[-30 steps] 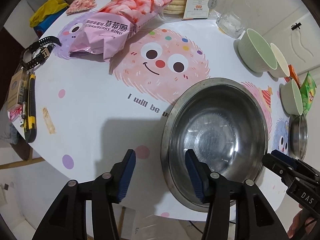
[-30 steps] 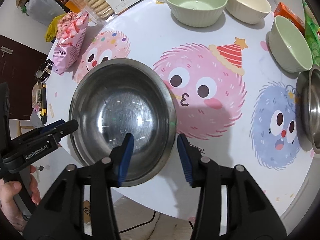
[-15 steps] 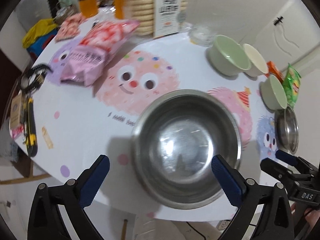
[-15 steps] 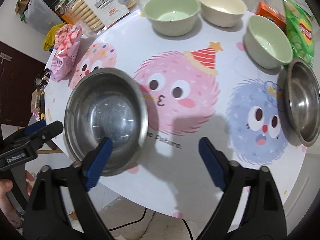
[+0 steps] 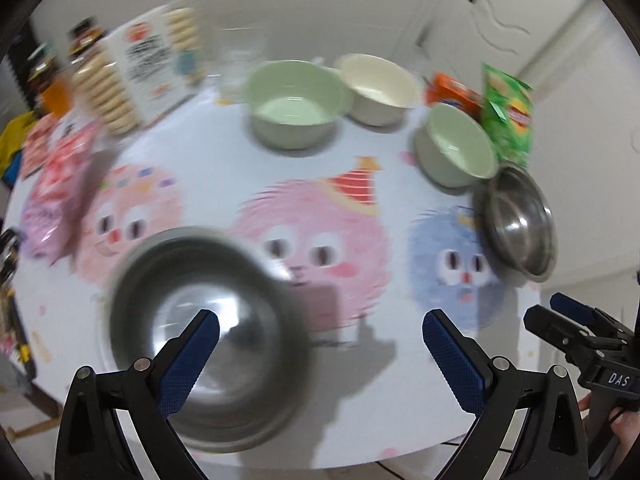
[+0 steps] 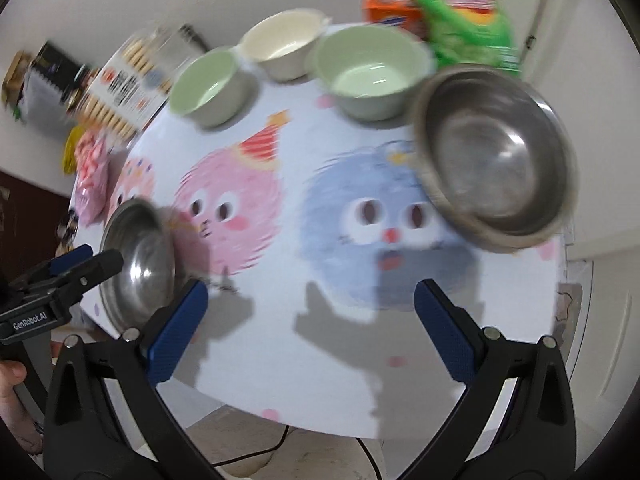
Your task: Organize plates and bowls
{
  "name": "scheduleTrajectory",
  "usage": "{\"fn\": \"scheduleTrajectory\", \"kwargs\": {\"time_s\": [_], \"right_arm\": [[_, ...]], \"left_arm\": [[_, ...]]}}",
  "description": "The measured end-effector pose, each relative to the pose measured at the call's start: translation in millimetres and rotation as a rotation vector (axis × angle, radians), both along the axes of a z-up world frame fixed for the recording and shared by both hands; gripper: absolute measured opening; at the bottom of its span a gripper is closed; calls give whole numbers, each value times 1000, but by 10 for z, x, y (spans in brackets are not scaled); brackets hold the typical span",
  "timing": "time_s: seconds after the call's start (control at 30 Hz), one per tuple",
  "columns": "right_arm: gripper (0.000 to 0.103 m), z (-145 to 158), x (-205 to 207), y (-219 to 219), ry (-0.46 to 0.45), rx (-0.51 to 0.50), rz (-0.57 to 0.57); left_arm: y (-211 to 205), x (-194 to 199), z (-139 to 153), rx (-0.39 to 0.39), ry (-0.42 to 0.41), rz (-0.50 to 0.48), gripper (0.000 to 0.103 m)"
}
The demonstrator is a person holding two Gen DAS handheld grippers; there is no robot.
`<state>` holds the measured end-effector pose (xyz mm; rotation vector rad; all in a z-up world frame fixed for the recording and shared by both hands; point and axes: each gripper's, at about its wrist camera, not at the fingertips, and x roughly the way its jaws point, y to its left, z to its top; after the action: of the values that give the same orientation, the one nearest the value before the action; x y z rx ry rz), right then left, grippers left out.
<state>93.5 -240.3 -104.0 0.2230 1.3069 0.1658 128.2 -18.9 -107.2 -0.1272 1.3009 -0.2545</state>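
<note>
Now both tongs stand spread wide and hold nothing: the left tongs (image 5: 320,344) hang over the near edge of the round white bench with cartoon monster prints (image 5: 224,148), and the right tongs (image 6: 310,320) over the same edge, further toward the right.

The large steel bowl (image 5: 208,360) sits at the near-left edge of the bench, apart from every pad. The smaller steel bowl (image 6: 496,160) lies at the right edge, just beside a pale green bowl (image 6: 372,76). A second pale green bowl (image 6: 208,84) and a cream bowl (image 6: 284,46) stand along the far edge.

The likely step is fetching the smaller steel bowl to nest it in the large one. For that, one pad should go inside its rim and one outside, gripping the near lip squarely, since thin polished steel probably slips.

The right wrist view shows that bowl's whole rim and interior; the left wrist view crowds it at the margin but shows the large bowl's interior fully.
</note>
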Motion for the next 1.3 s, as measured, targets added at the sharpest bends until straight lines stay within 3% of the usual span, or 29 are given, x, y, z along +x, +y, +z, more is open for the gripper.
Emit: {"fn": "scheduleTrajectory", "kwargs": {"time_s": [0.27, 0.5, 0.63, 0.93, 1.03, 1.07, 1.17, 1.23, 1.3], "right_arm": [[103, -27, -23, -993, -2, -21, -168], [103, -184, 4, -1560, 24, -24, -264], [103, -296, 78, -1751, 32, -10, -297], [103, -579, 368, -1939, 55, 44, -310], [103, -643, 439, -1953, 67, 21, -304], [103, -669, 464, -1960, 72, 15, -303], [101, -735, 493, -1977, 91, 27, -309], [83, -764, 501, -1990, 96, 29, -308], [63, -799, 503, -2000, 104, 30, -308]], "left_arm": [[-1031, 165, -11, -61, 34, -106, 103], [-1631, 291, -186, -78, 76, -118, 103], [-1849, 410, -319, -71, 92, -96, 103], [-2160, 591, -549, 24, 92, -64, 103], [-2245, 622, -621, 39, 106, -69, 102], [-2264, 629, -633, 35, 106, -65, 101], [-2306, 669, -688, 13, 133, -60, 84], [-2330, 681, -732, 11, 154, -62, 66], [-2345, 684, -764, 25, 158, -63, 57]]}}
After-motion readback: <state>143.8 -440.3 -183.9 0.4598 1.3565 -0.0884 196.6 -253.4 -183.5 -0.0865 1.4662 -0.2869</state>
